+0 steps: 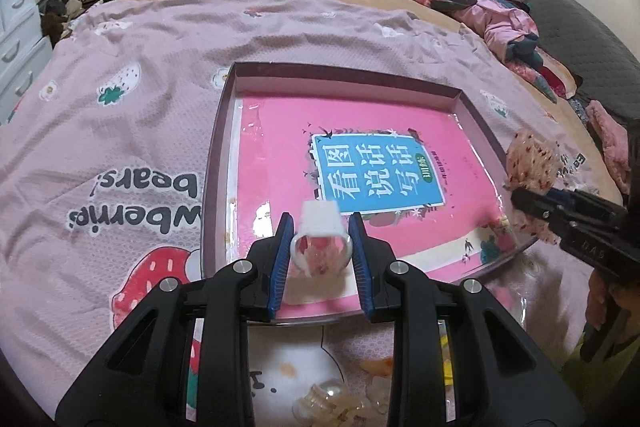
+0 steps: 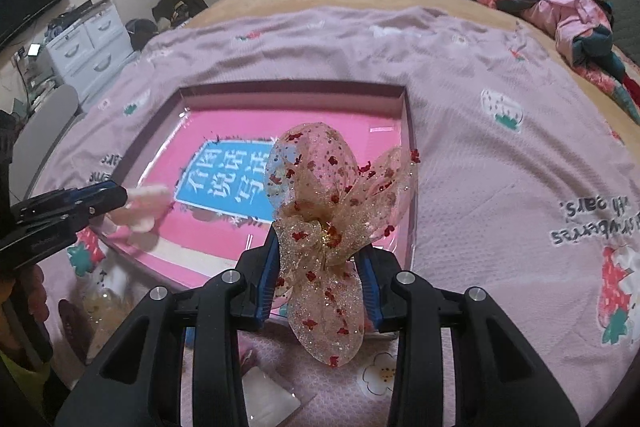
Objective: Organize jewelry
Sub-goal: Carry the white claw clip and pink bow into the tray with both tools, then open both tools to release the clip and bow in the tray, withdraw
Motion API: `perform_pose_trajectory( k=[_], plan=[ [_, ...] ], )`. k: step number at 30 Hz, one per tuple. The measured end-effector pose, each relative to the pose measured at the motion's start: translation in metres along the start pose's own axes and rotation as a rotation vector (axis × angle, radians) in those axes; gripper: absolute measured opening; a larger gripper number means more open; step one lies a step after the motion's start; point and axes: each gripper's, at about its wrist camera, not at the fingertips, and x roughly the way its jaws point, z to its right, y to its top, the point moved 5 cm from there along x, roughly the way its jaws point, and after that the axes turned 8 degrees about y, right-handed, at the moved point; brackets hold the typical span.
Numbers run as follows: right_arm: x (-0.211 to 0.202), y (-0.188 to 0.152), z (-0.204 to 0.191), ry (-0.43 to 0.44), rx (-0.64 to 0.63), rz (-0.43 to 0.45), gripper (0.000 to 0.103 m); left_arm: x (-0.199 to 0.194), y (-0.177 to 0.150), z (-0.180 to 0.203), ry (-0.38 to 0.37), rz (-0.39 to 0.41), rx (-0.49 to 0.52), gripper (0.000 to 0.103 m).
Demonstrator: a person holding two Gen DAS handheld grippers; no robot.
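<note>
A sheer glitter bow (image 2: 332,223), light, floppy and best pinched at its knot, sits clamped in the right gripper (image 2: 320,267) at lower centre, over the tray (image 2: 408,131) holding a pink book (image 2: 224,131). At lower centre of the left view, the left gripper (image 1: 320,251) clasps a small translucent ornament (image 1: 320,247), likely fragile.

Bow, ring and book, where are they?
Bow (image 2: 320,187): right wrist view, upper loop.
Ring (image 1: 320,247): left wrist view, its clear band.
Book (image 1: 376,167): left wrist view, blue title panel.
</note>
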Motion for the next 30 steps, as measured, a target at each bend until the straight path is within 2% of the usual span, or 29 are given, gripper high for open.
perform_pose_trajectory(
  k=[3,5,7,9,11,13,15,20,22,30],
  plan=[
    [0.008,-0.003,0.002,-0.011,0.008,-0.012,0.036,-0.001,-0.001,0.000,0.006,0.005,0.004,0.020],
    [0.011,-0.005,0.002,-0.021,0.010,-0.016,0.042,-0.004,-0.003,-0.002,0.006,0.005,0.002,0.021],
    [0.012,-0.005,0.003,-0.026,0.012,-0.013,0.048,-0.010,-0.005,-0.004,0.005,0.013,-0.003,0.033],
    [0.010,-0.007,0.002,-0.031,0.012,-0.011,0.057,-0.016,-0.006,-0.008,0.014,0.017,-0.008,0.037],
    [0.007,-0.010,0.002,-0.037,0.018,-0.006,0.060,-0.022,-0.007,-0.010,0.002,0.024,-0.016,0.040],
    [0.001,-0.012,0.002,-0.034,0.026,0.003,0.065,-0.029,-0.008,-0.012,0.002,0.032,-0.017,0.052],
    [-0.009,-0.013,0.002,-0.039,0.029,0.032,0.071,-0.038,-0.009,-0.014,-0.006,0.045,-0.026,0.054],
    [-0.042,-0.015,0.003,-0.051,0.047,0.099,0.073,-0.062,-0.014,-0.015,-0.007,0.082,-0.037,0.069],
    [-0.059,-0.015,0.001,-0.048,0.048,0.140,0.079,-0.071,-0.015,-0.014,-0.003,0.095,-0.038,0.080],
    [-0.117,-0.018,-0.010,-0.029,0.037,0.251,0.086,-0.108,-0.019,-0.012,0.002,0.151,-0.037,0.091]
  ],
)
